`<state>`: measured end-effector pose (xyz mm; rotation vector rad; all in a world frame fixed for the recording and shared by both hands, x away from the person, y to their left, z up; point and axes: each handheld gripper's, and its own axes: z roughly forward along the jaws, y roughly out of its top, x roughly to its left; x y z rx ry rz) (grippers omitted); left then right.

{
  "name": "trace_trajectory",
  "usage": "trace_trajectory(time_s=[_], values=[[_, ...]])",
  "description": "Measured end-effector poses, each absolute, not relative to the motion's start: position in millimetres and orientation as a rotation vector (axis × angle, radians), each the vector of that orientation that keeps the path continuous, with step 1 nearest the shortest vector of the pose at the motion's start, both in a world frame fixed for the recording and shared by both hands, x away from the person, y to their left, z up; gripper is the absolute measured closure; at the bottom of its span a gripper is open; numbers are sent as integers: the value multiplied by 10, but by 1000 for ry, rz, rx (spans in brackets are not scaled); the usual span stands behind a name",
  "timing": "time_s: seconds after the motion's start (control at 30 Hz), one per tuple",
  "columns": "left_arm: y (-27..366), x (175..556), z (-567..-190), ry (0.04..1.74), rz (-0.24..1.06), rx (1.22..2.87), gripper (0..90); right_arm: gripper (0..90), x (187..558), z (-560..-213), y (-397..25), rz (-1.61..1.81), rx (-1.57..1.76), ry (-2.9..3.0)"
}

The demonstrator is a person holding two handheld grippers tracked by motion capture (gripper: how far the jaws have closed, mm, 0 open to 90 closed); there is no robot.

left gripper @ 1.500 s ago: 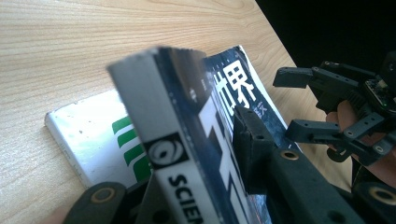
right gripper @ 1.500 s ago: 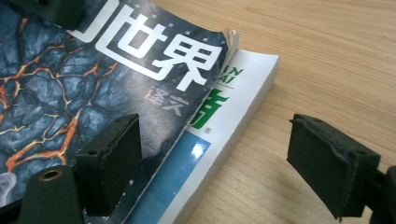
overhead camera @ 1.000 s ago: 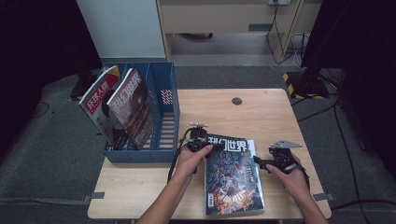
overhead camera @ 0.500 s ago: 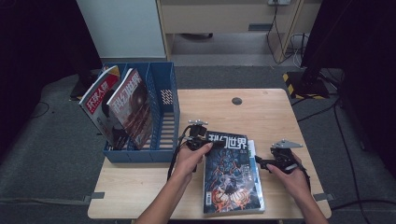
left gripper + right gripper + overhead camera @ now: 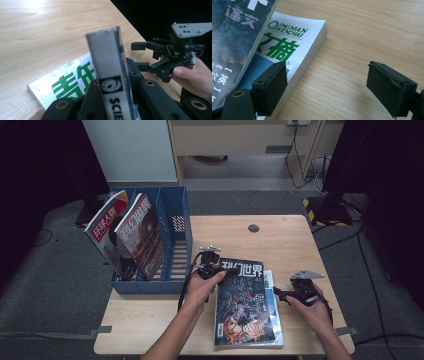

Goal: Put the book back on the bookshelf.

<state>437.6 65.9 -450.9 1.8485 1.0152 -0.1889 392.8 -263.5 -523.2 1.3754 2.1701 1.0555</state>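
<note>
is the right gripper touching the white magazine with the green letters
Apart. The right gripper view shows the open right gripper with bare wood between its jaws, beside the white magazine's edge.

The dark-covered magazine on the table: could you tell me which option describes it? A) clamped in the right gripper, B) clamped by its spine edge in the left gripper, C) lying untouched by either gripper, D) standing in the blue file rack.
B: the left gripper is shut on the spine edge of the dark-covered magazine, while the right gripper stands open beside the stack.
</note>
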Motion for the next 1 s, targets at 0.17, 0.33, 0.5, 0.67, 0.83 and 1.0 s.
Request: trace_trajectory(time_s=[0.17, 0.33, 0.5, 0.67, 0.83, 1.0], values=[[640, 4407, -4424, 1007, -193, 1881, 816, 168, 3926, -5227, -2637, 1058, 1377, 2169], [609, 4448, -4388, 1009, -212, 1893, 819, 167, 3928, -5226, -2645, 1058, 1375, 2171], [594, 4452, -4333, 997, -206, 1895, 820, 167, 3930, -5228, -2651, 1056, 1376, 2171], [606, 4445, -4256, 984, -183, 1901, 820, 167, 3929, -5229, -2655, 1054, 1377, 2172], [635, 4440, -4172, 972, -160, 1900, 821, 167, 3932, -5231, -2660, 1051, 1379, 2171], [642, 4423, -4073, 954, -134, 1900, 821, 167, 3930, -5233, -2659, 1049, 1384, 2172]])
